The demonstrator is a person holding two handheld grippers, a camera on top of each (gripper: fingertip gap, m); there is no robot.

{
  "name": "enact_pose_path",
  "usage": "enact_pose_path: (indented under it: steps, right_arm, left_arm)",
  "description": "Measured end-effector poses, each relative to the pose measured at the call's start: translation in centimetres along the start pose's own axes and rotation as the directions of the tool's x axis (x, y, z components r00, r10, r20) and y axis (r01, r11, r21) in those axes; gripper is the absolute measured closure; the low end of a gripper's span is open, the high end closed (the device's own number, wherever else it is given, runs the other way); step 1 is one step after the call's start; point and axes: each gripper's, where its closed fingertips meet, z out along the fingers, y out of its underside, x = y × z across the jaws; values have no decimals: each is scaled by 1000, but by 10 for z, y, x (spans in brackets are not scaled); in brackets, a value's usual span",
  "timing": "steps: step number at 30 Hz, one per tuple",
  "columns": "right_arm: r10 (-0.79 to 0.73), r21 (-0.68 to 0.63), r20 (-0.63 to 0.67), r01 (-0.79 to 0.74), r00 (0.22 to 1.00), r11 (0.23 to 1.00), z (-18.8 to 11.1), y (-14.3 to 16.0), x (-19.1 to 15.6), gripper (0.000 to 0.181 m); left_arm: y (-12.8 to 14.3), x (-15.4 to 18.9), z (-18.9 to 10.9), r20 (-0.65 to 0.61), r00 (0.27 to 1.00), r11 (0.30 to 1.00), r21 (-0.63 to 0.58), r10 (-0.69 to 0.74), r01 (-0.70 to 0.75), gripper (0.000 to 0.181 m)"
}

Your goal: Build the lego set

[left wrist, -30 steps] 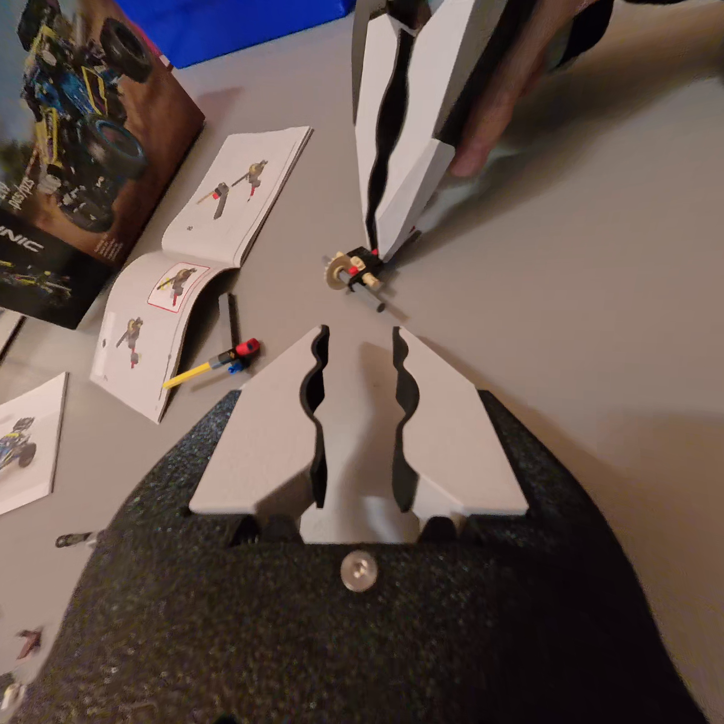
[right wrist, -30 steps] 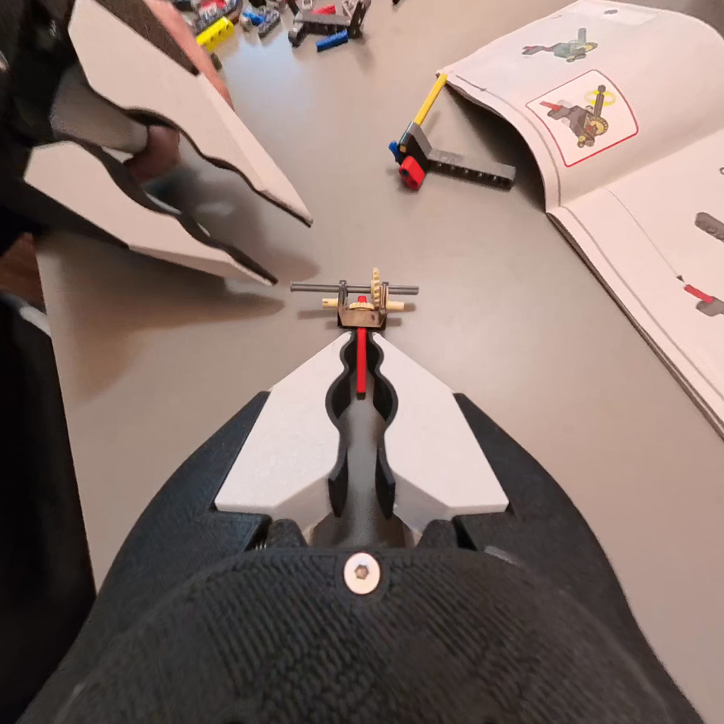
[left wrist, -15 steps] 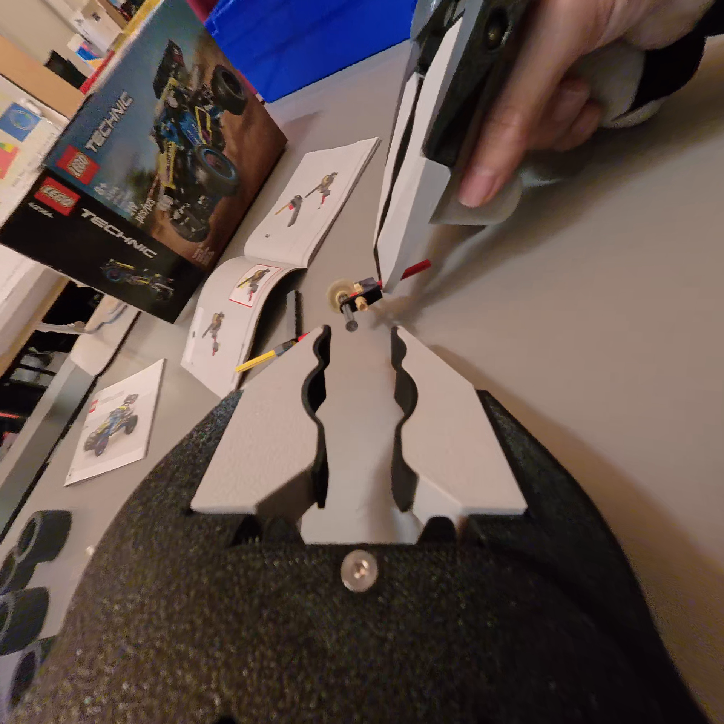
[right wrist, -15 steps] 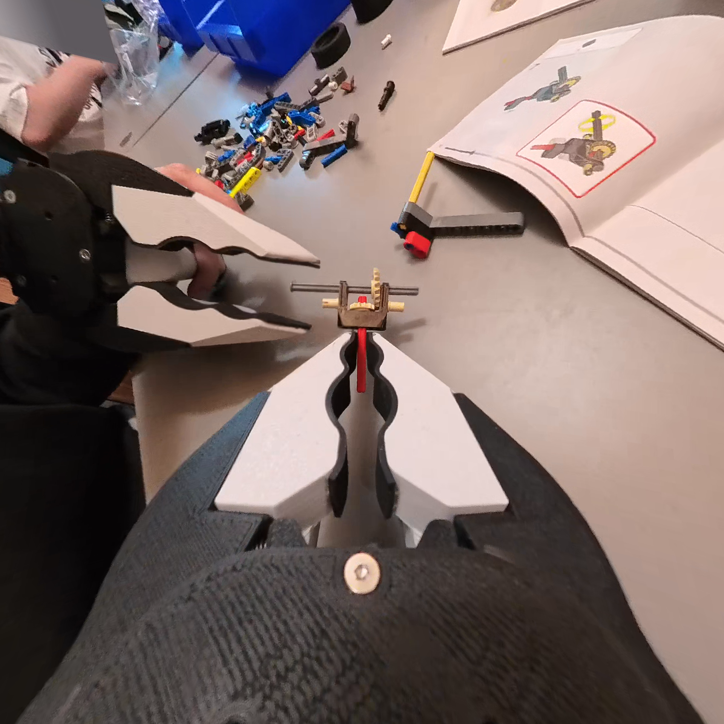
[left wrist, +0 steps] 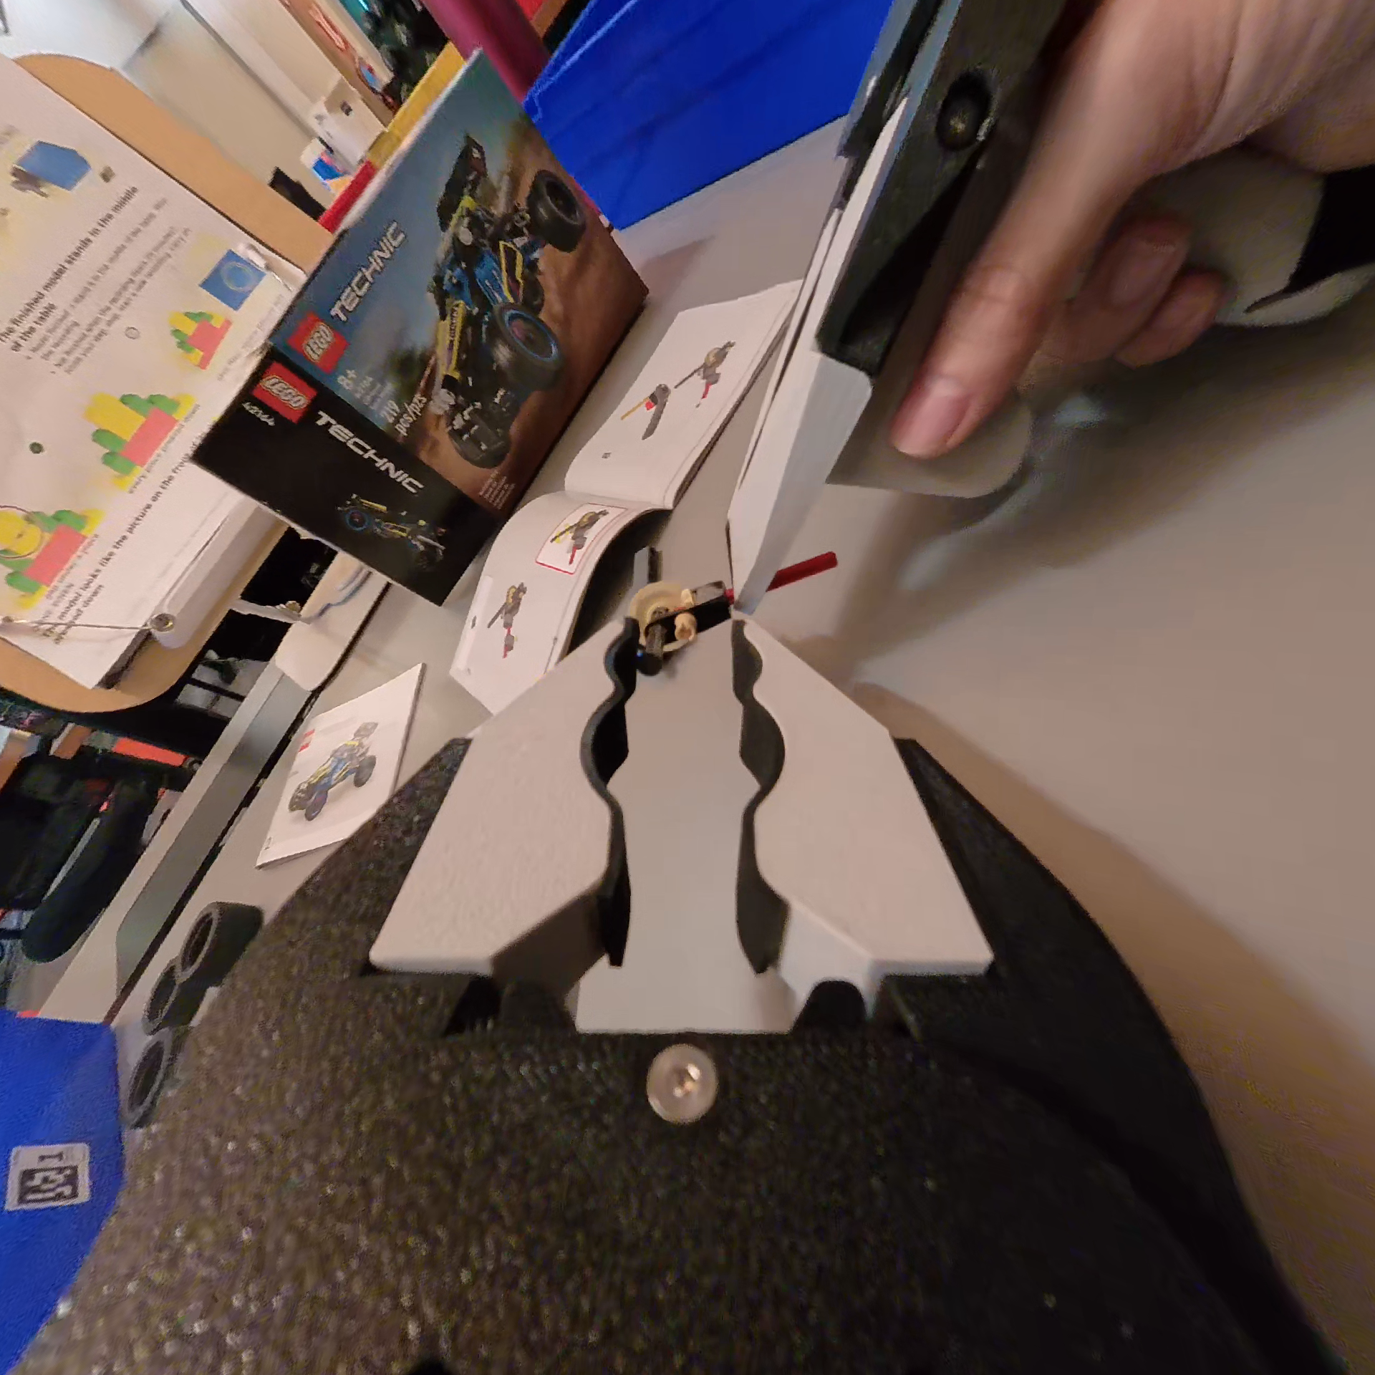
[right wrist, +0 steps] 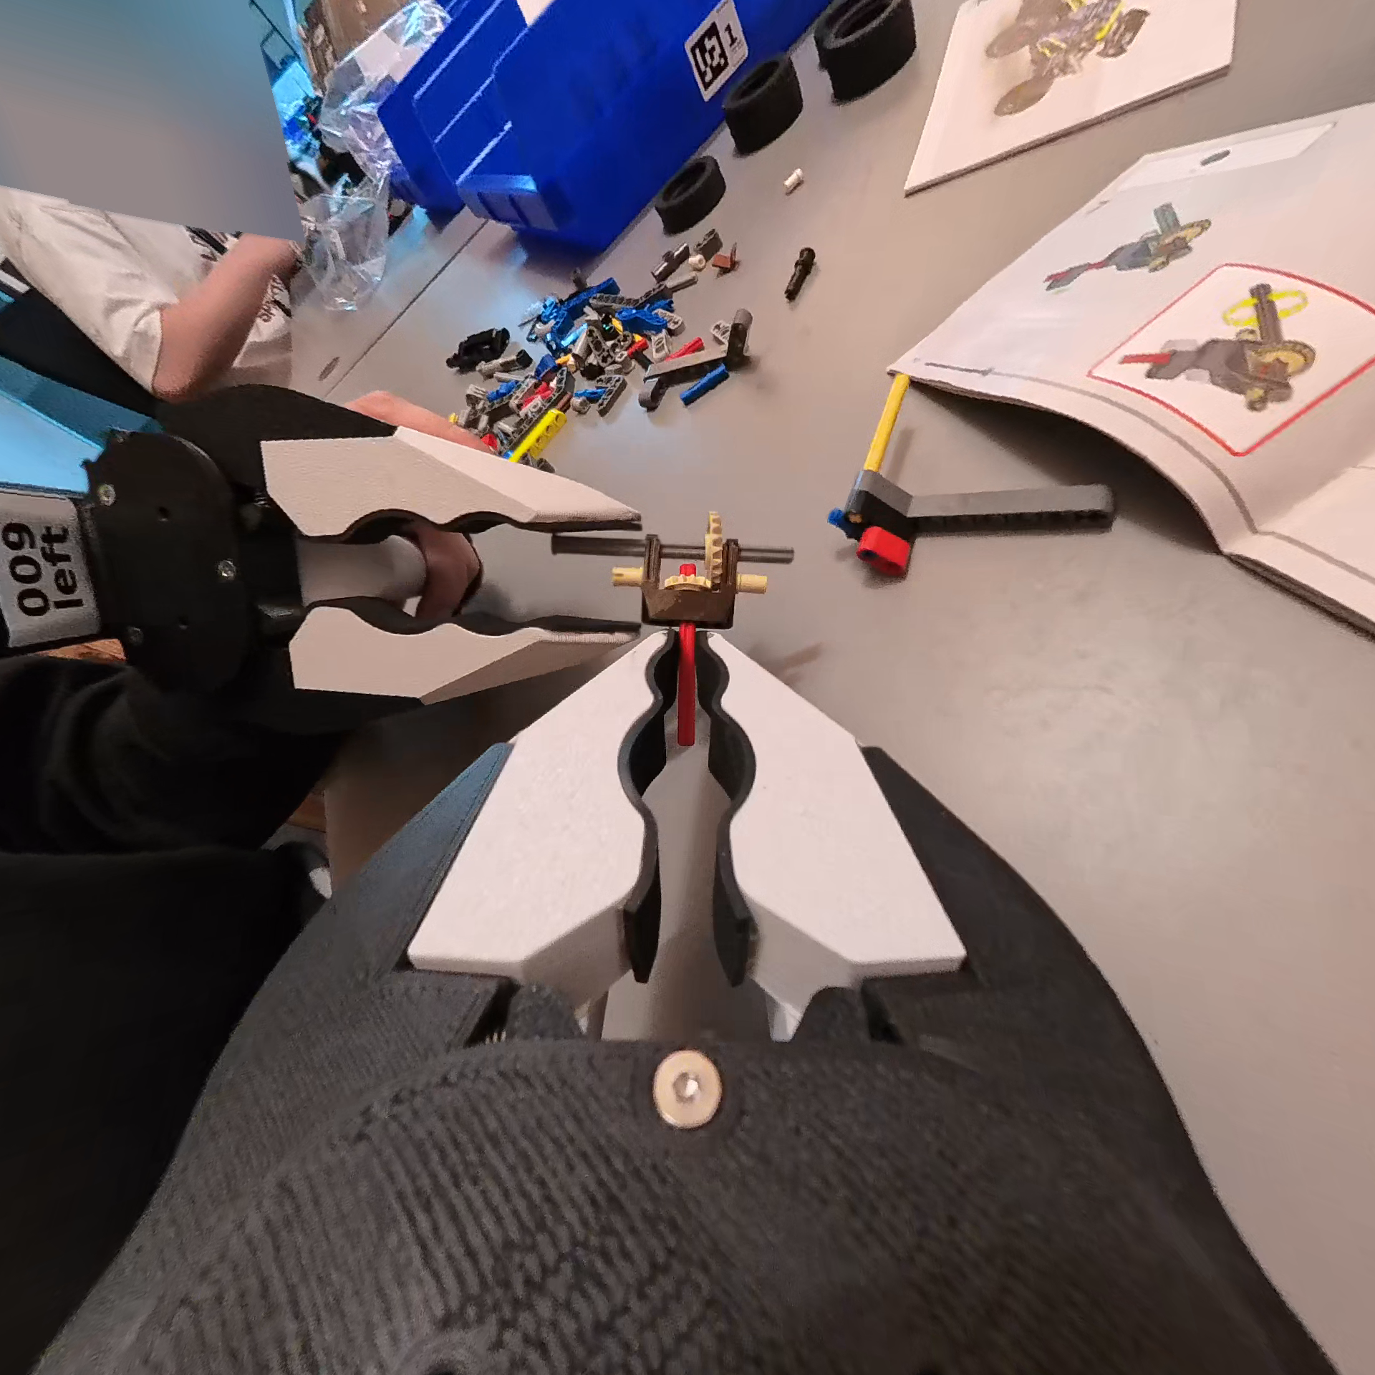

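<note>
A small gear assembly (right wrist: 688, 588), a dark frame with tan gears, a thin grey axle (right wrist: 766, 553) and a red axle (right wrist: 686, 692), is held above the grey table. My right gripper (right wrist: 686, 636) is shut on the red axle, with the assembly sticking out past its tips. My left gripper (right wrist: 638, 574) comes in from the left, open, one finger above and one below the grey axle's left end. In the left wrist view my left gripper (left wrist: 684, 632) is open with the assembly (left wrist: 673, 610) at its tips, and the right gripper (left wrist: 744, 595) holds it from above.
An open instruction booklet (right wrist: 1190, 335) lies to the right, with a black beam with a yellow axle and red connector (right wrist: 967, 506) beside it. Loose parts (right wrist: 595, 357), black tyres (right wrist: 766, 97) and blue bins (right wrist: 595, 97) lie beyond. The set's box (left wrist: 446, 335) stands by the booklet. A person's arm (right wrist: 186, 297) is on the left. Less than 4 cm separates the two grippers' tips.
My left gripper has moved in toward the assembly until its open fingers flank the grey axle's end. The right gripper has raised the assembly and kept its hold.
</note>
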Motion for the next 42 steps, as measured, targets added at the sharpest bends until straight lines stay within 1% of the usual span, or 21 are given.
enact_pose_path:
  steps: [3, 6, 8, 11, 14, 17, 20, 22, 25, 26, 28, 29, 34, 42]
  right_arm:
    - [-20, 5, 15, 20, 1000, 1000, 2, -4, -8, 179]
    - [-78, 4, -12, 78, 997, 997, 3, -8, -12, 179]
    - [-95, -14, -11, 95, 995, 995, 4, -7, -15, 180]
    - [-93, 8, 28, 93, 995, 996, 7, -11, -24, 179]
    - [-170, -2, -40, 170, 985, 985, 8, -13, -18, 179]
    - [-265, -50, -126, 260, 956, 964, 6, -12, -12, 179]
    - [-333, -81, -177, 323, 926, 943, 7, -14, -12, 179]
    - [-378, -112, -205, 362, 903, 925, 9, -13, -11, 179]
    - [-436, -162, -239, 407, 868, 899, 11, -11, -9, 179]
    - [-435, -160, -238, 407, 868, 899, 11, -11, -10, 179]
    - [-414, -140, -258, 391, 873, 910, 10, -14, -9, 179]
    - [-408, -132, -267, 387, 873, 913, 9, -16, -8, 179]
    - [-392, -98, -241, 379, 888, 920, 11, -19, -17, 179]
    - [-403, -81, -261, 396, 877, 914, 11, -24, -18, 179]
  left_arm:
    - [2, -7, -4, 37, 999, 1000, 1, 16, -16, 158]
    - [4, -11, -9, 58, 998, 999, 20, 35, -36, 158]
    - [5, -14, -13, 64, 998, 999, 38, 1, -3, 157]
    - [-2, -12, -17, 18, 999, 993, 105, -47, 45, 152]
    - [0, -15, -19, 8, 997, 991, 106, -78, 77, 152]
    - [-1, -19, -21, -6, 990, 984, 113, -141, 140, 154]
    - [-1, -14, -19, -62, 975, 972, 87, -214, 219, 152]
    - [0, -16, -18, -61, 965, 963, 73, -256, 260, 153]
    - [4, -21, -17, -31, 958, 956, 55, -286, 288, 160]
    - [6, -21, -17, -29, 959, 958, 45, -282, 283, 159]
    - [7, -17, -17, -52, 960, 961, 34, -274, 275, 149]
    - [7, -17, -17, -52, 960, 960, 31, -276, 278, 148]
    - [6, -21, -17, -28, 960, 959, 32, -279, 280, 153]
    - [6, -23, -17, -5, 964, 963, 46, -267, 267, 164]
